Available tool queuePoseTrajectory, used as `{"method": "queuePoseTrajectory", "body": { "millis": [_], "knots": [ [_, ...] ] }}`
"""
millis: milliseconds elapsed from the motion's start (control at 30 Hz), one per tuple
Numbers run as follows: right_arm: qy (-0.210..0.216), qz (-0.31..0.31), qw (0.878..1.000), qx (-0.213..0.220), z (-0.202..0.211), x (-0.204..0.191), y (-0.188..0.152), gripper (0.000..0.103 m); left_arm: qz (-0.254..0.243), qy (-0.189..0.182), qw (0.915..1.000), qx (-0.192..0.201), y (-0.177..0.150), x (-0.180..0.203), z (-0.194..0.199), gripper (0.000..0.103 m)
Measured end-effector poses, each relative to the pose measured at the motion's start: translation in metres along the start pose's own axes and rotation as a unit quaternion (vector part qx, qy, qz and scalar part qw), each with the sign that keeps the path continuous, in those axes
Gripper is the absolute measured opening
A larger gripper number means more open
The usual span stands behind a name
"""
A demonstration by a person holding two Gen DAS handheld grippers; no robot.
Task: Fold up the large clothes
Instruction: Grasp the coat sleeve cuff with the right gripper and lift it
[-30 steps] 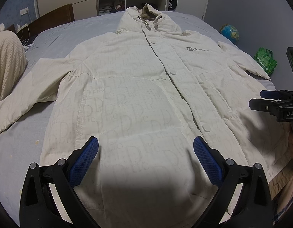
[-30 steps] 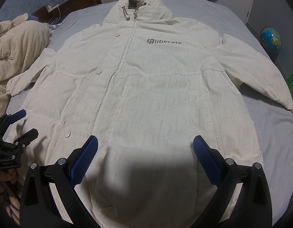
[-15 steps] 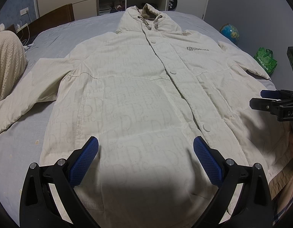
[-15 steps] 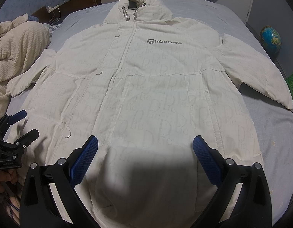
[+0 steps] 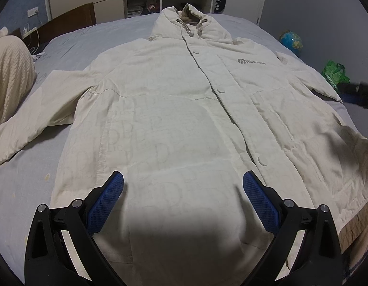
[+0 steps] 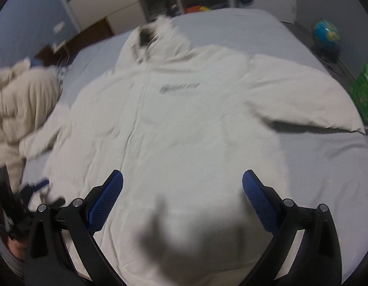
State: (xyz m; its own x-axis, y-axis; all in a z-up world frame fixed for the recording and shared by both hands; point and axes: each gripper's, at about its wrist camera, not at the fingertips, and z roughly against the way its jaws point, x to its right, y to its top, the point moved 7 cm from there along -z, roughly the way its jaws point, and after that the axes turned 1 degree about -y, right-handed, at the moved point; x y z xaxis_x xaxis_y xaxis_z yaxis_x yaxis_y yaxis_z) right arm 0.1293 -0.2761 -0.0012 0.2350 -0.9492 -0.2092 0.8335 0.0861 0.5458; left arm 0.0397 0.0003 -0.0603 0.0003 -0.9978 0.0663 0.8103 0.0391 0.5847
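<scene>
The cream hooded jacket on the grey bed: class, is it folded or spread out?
Spread out. The cream hooded jacket lies flat, front up, on the grey bed, both sleeves out sideways.

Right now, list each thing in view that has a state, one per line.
Jacket: spread flat on the bed, front up, snapped closed, not yet folded.
Sleeves: stretched out to both sides.
Hood: lying flat at the far end, drawcords loose.
Left gripper: open, empty, over the hem.
Right gripper: open, empty; its view is motion-blurred.
Blanket: bunched up at the bed's edge.
</scene>
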Motion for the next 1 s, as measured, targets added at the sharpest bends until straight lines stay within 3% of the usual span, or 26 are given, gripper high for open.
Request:
{"method": "queuePoseTrajectory", "body": {
  "millis": [300,467,600,833,900,1000],
  "knots": [
    [-0.045,-0.086,0.995,0.023,0.022,0.133,0.038,0.096,0.036,-0.010,0.9993,0.008,0.022,-0.023,0.014,0.096],
    [-0.062,-0.151,0.986,0.020,0.021,0.222,0.035,0.096,0.030,0.018,0.9991,0.024,0.045,-0.055,0.028,0.096],
    [-0.021,-0.268,0.962,0.049,0.025,0.298,0.031,0.096,0.092,0.008,0.9955,0.018,0.044,-0.091,0.026,0.096],
    [0.041,-0.438,0.893,0.098,0.019,0.398,0.016,0.095,0.184,0.018,0.9827,0.009,0.025,-0.127,0.021,0.096],
    [0.050,-0.452,0.884,0.106,0.015,0.410,0.017,0.093,0.183,0.018,0.9829,0.017,0.025,-0.127,0.025,0.096],
    [0.055,-0.451,0.884,0.110,0.005,0.419,0.020,0.084,0.166,0.025,0.9856,0.020,0.026,-0.121,0.026,0.096]
  ]
}}
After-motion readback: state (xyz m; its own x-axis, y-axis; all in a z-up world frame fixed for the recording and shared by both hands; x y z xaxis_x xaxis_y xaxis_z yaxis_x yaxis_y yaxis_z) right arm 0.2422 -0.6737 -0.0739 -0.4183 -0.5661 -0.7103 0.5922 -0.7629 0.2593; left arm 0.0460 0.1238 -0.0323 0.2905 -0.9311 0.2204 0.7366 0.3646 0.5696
